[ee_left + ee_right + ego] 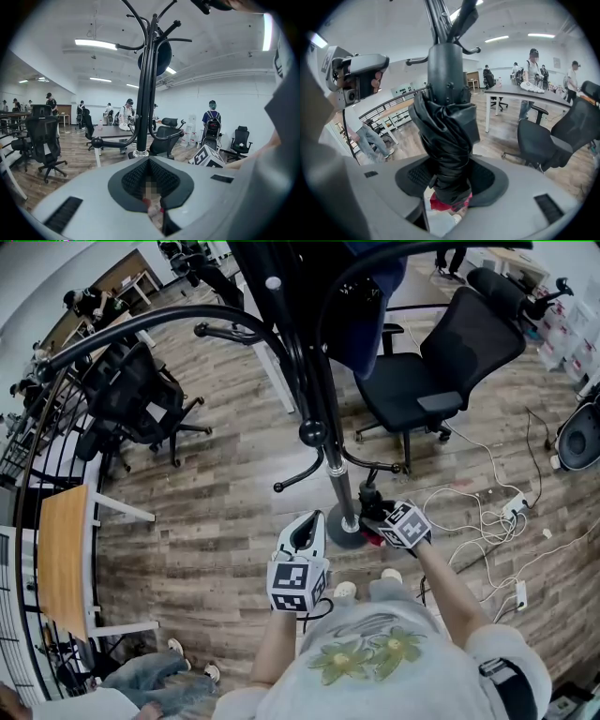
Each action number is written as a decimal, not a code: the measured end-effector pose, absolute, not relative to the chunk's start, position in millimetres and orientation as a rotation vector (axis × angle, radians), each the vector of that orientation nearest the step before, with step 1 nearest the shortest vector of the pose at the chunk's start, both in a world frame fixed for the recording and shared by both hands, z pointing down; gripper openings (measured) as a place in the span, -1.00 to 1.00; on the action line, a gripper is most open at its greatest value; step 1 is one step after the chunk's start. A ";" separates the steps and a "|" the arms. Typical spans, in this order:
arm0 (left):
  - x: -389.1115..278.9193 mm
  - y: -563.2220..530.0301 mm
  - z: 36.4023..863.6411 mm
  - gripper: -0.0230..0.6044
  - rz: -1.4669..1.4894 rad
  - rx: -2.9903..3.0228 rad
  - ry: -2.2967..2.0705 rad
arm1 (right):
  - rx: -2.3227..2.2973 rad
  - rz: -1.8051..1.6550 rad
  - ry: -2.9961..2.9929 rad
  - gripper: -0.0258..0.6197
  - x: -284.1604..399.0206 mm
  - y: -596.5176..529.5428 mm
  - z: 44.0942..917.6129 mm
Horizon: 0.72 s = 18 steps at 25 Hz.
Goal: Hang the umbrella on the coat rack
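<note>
- Right gripper (449, 190) clamps the folded black umbrella (446, 136) upright beside the coat rack (305, 371), likely for lifting to a hook;
- Left gripper (151, 185) is narrow, empty and held clear.

An open-plan office is shown. A wood-look plank floor (234, 512) is set with black mesh swivel chairs (441, 362) on castors and with white-legged desks (61, 559). Long strip lights (96, 44) are fixed to a white ceiling. At the far end, people (126, 110) are gathered around a long table (115, 136). White cables and power strips (487, 512) are strewn over the floor at the right, and a black railing (23, 456) is seen along the left.
</note>
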<state>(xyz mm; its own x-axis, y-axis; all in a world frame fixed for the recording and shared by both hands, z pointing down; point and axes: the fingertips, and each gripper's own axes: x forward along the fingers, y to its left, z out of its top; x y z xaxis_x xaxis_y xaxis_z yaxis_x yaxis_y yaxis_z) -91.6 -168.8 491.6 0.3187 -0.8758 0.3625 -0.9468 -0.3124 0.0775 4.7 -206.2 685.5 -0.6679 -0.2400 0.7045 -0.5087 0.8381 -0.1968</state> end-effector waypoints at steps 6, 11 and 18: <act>-90.9 -166.2 492.2 -0.92 0.371 2.306 -1.642 | 0.590 0.503 -2.302 -0.26 6.5 -210.4 689.7; -91.6 -165.0 495.1 -0.92 0.372 2.298 -1.638 | 0.659 0.511 -2.300 -0.25 10.2 -218.2 696.9; -93.4 -166.5 498.4 -0.92 0.373 2.289 -1.629 | 0.757 0.467 -2.327 -0.24 12.2 -241.2 703.8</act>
<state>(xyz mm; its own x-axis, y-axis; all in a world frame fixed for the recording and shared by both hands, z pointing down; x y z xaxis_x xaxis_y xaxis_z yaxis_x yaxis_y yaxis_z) -93.4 -166.5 498.4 0.3205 -0.8670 0.3815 -0.9466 -0.3074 0.0968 12.2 -241.2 703.8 -0.6302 -0.3964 0.6677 -0.6234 0.7709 -0.1307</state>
